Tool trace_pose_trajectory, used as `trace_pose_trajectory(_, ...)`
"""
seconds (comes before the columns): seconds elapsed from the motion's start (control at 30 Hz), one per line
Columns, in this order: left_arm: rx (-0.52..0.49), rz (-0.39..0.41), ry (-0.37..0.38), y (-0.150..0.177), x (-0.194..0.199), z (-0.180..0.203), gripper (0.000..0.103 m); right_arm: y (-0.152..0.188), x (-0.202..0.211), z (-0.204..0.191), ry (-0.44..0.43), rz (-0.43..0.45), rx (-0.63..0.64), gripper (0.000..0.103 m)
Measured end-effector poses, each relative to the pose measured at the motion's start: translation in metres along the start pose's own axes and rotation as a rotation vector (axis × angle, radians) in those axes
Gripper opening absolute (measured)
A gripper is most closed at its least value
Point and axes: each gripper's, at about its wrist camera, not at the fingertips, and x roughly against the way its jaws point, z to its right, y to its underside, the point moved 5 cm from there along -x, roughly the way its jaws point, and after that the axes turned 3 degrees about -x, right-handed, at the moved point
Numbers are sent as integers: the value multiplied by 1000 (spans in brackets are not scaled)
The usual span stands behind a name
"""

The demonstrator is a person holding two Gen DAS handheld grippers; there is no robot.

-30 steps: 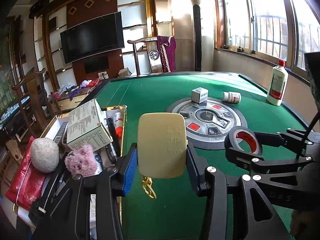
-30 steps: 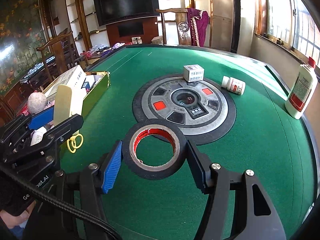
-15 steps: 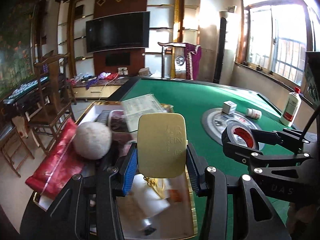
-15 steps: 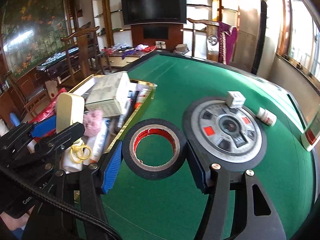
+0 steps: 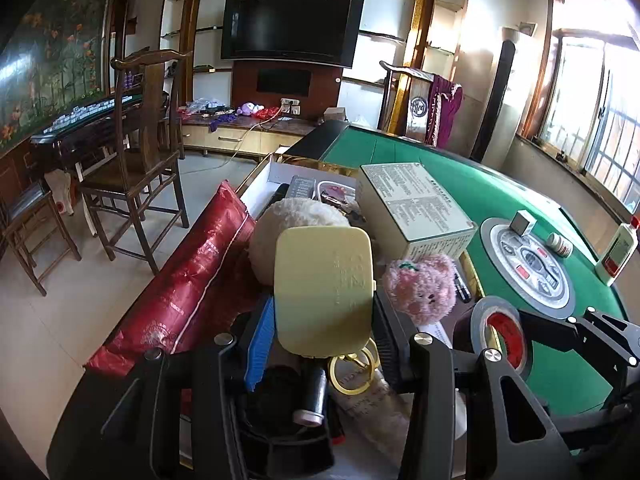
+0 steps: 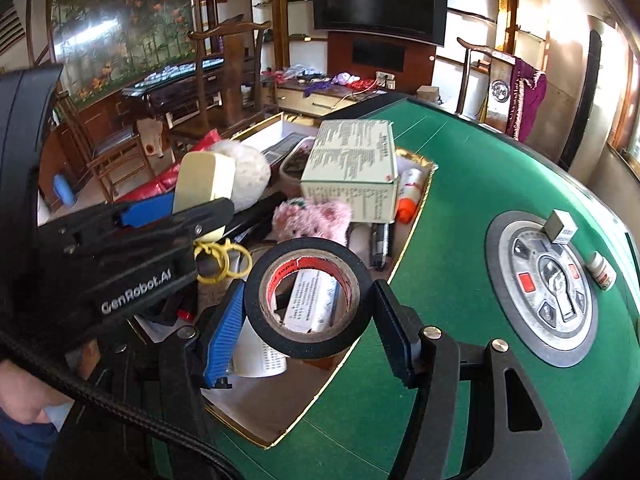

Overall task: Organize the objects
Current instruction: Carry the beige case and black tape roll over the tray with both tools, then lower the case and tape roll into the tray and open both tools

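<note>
My left gripper is shut on a pale yellow flat case, upright, with yellow rings dangling under it. It hangs over the cluttered gold-rimmed box at the table's left edge. My right gripper is shut on a black tape roll with a red core, held over the box's near corner. The left gripper with the case sits just left of it. In the left wrist view the tape roll shows at lower right.
The box holds a white fluffy ball, a pink plush, a printed carton and several small items. On the green felt stand a small box, a small bottle and a tall white bottle. A red bag and wooden chairs lie left.
Both grippers have swept left from over the green felt to over the gold-rimmed box. Each keeps its grip, the left on the yellow case and the right on the tape roll.
</note>
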Motion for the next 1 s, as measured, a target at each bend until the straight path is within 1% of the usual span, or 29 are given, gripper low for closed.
trace_pose_trajectory(0.13,-6,-12,18,-3,-5,-3,41,6,-12,-2,-12,-26,6,62)
trace_pose_trajectory(0.2,-6,-21,27,-4,-8,-4,41,6,-13,-3,-31,-19,0,63)
trace_pose_trajectory(0.27,-34,-35,48,-6,-11,-2,41,4,-14,-4,-31,-13,6,63)
trace_pose_trajectory(0.37,-59,-52,63,-10,-14,0,42,3,-20,-6,-69,-32,-7,64)
trace_pose_trajectory(0.43,-52,-58,75,-12,-16,-1,42,3,-25,-7,-94,-44,-17,64)
trace_pose_trajectory(0.5,-40,-58,93,-15,-15,-2,48,5,-29,-9,-104,-58,-9,64)
trace_pose_trajectory(0.53,-33,-55,98,-16,-14,-3,55,7,-30,-12,-106,-64,0,64)
trace_pose_trajectory(0.57,-25,-49,105,-17,-11,-5,59,8,-30,-13,-112,-63,6,66)
trace_pose_trajectory(0.6,-22,-45,112,-18,-9,-6,60,8,-28,-13,-120,-59,4,73)
trace_pose_trajectory(0.67,-16,-41,132,-20,-6,-6,66,8,-24,-14,-135,-51,4,79)
trace_pose_trajectory(0.7,-12,-41,134,-21,-5,-7,66,6,-20,-13,-133,-39,7,80)
trace_pose_trajectory(0.83,-11,-38,127,-24,0,-8,66,1,-2,-7,-163,6,-2,80)
trace_pose_trajectory(0.93,-19,-38,125,-26,4,-3,66,-2,15,5,-211,53,-46,80)
trace_pose_trajectory(1.0,-40,-35,129,-28,9,6,66,-4,29,22,-223,85,-91,81)
